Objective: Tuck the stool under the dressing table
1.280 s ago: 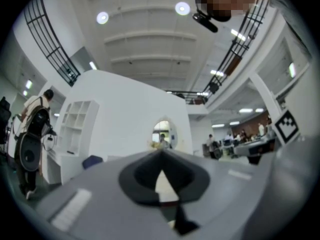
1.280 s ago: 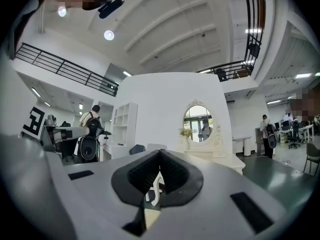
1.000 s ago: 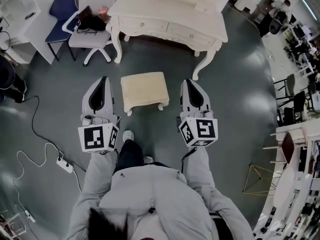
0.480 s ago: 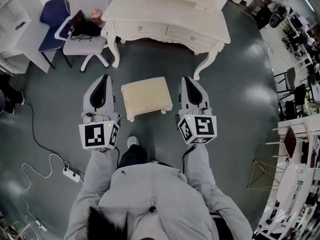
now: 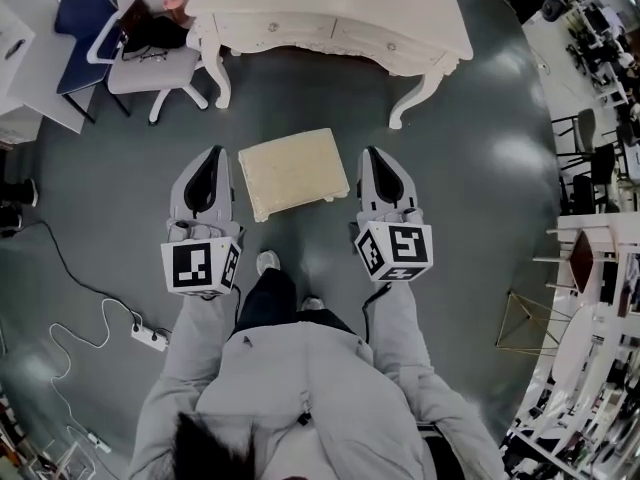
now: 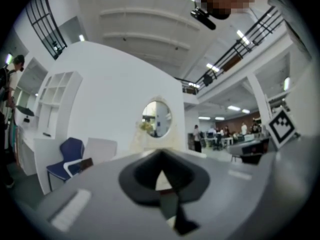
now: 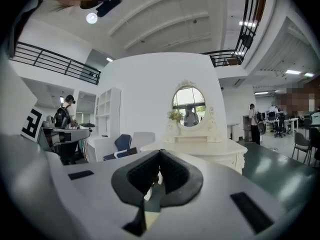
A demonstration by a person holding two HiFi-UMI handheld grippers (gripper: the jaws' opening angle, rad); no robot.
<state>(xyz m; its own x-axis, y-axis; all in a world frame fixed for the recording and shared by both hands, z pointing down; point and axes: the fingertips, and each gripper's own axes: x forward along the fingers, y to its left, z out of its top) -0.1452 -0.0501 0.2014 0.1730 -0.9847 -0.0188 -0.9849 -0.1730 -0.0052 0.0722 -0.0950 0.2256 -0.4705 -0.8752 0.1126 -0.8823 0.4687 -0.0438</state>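
A cream padded stool (image 5: 293,171) stands on the dark floor in the head view, a short way in front of the cream dressing table (image 5: 330,30). My left gripper (image 5: 208,154) hangs just left of the stool and my right gripper (image 5: 372,154) just right of it, both apart from it. Both are shut with nothing between the jaws. In the right gripper view the dressing table (image 7: 210,151) with its oval mirror (image 7: 189,105) stands straight ahead beyond the shut right gripper (image 7: 160,154). The left gripper view shows the shut left gripper (image 6: 161,154) and the mirror (image 6: 156,119) behind.
A grey office chair (image 5: 152,63) with a dark bag and a blue chair (image 5: 85,18) stand left of the dressing table. A white power strip (image 5: 150,337) and cable lie on the floor at the left. Desks and chairs crowd the right edge (image 5: 590,268).
Both grippers and the person have come forward toward the stool and sunk a little; the grippers now flank the stool's sides. The stool stands where it was on the floor.
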